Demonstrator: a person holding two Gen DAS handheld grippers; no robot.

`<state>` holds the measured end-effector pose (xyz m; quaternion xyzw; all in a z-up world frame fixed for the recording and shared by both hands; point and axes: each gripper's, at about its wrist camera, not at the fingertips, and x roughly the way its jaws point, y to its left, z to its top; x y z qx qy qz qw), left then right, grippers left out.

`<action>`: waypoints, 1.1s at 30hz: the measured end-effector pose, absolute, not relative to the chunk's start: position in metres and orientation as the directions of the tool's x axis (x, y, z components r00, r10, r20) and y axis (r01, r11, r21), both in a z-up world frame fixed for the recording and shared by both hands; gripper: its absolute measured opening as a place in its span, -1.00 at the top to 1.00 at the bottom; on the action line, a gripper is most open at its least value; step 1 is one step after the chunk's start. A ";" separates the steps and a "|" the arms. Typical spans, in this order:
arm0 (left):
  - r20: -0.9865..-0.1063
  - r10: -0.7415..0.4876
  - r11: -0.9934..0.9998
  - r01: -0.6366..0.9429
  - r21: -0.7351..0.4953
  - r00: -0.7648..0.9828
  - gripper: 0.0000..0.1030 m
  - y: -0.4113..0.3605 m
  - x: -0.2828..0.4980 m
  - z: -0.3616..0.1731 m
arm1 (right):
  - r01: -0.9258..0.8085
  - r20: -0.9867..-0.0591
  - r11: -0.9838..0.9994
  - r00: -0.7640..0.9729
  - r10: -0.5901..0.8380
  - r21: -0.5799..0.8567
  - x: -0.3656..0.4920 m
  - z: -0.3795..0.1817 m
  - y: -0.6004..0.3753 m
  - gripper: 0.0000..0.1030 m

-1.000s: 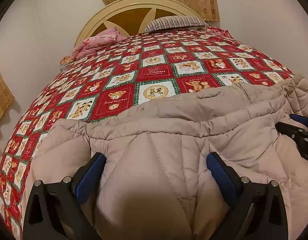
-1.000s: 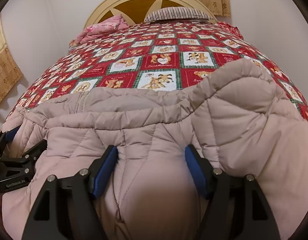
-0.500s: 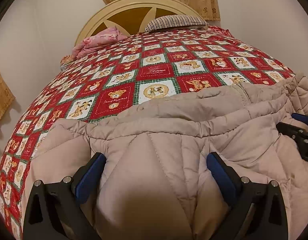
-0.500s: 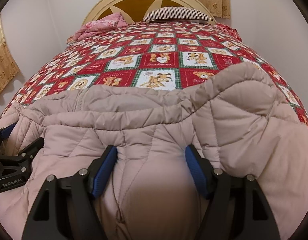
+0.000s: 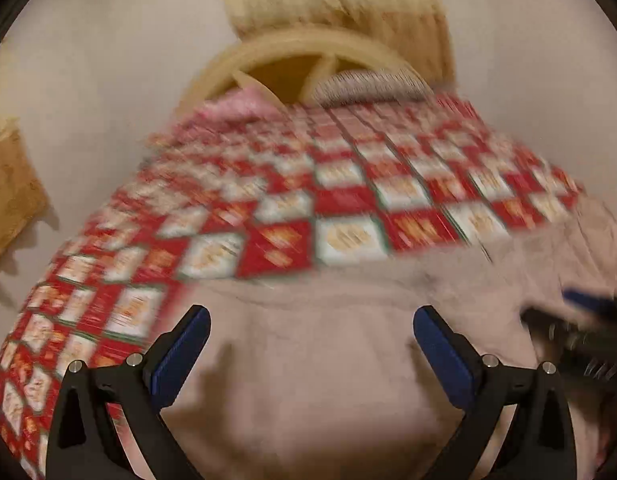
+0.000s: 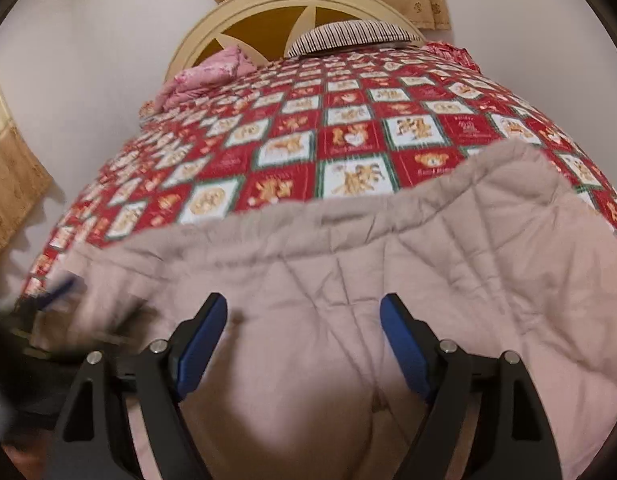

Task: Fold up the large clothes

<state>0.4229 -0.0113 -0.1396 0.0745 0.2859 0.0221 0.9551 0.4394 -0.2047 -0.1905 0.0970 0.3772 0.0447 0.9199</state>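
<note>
A beige quilted puffer jacket (image 6: pixel 448 240) lies spread over the near end of the bed; the blurred left wrist view shows it as well (image 5: pixel 328 380). My left gripper (image 5: pixel 312 316) hovers above it, open wide, casting shadows on the fabric and holding nothing. My right gripper (image 6: pixel 303 302) is over the jacket's middle with its jaws opening. The fabric lies between and under its blue pads (image 6: pixel 200 340), but they do not pinch it. Each gripper shows blurred at the edge of the other's view: the right (image 5: pixel 580 320) and the left (image 6: pixel 48 300).
The bed carries a red and white teddy-bear patchwork quilt (image 6: pixel 348 136) that runs back to a cream arched headboard (image 6: pixel 268 4). A striped pillow (image 6: pixel 348 34) and a pink folded blanket (image 6: pixel 212 76) lie at its head. Beige curtains (image 6: pixel 12 176) hang on the walls.
My left gripper has lifted off the jacket and tipped upward, so its view is blurred. The right gripper's jaws have widened, and the fabric bulge between them has flattened.
</note>
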 end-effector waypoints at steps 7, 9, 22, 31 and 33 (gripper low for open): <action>-0.675 0.145 0.989 -0.106 0.100 0.723 -0.98 0.030 0.460 -0.186 | -0.013 -0.698 0.996 0.713 0.073 0.091 0.439 -0.202 -0.190 -0.70; -0.664 0.145 0.989 -0.121 0.082 0.734 -0.98 0.030 0.458 -0.192 | -0.010 -0.702 0.995 0.708 0.075 0.096 0.441 -0.204 -0.191 -0.72; -0.713 0.111 0.992 -0.125 0.033 0.693 -0.98 0.032 0.471 -0.206 | -0.110 -0.609 0.978 0.769 0.195 0.175 0.421 -0.142 -0.233 -0.76; -0.712 0.136 0.990 -0.124 0.069 0.689 -0.98 0.028 0.471 -0.207 | 0.117 -0.702 0.981 0.712 0.025 0.153 0.439 -0.179 -0.343 -0.84; -0.711 0.141 0.989 -0.125 0.075 0.689 -0.98 0.028 0.471 -0.207 | 0.125 -0.707 0.978 0.707 0.033 0.170 0.441 -0.192 -0.345 -0.86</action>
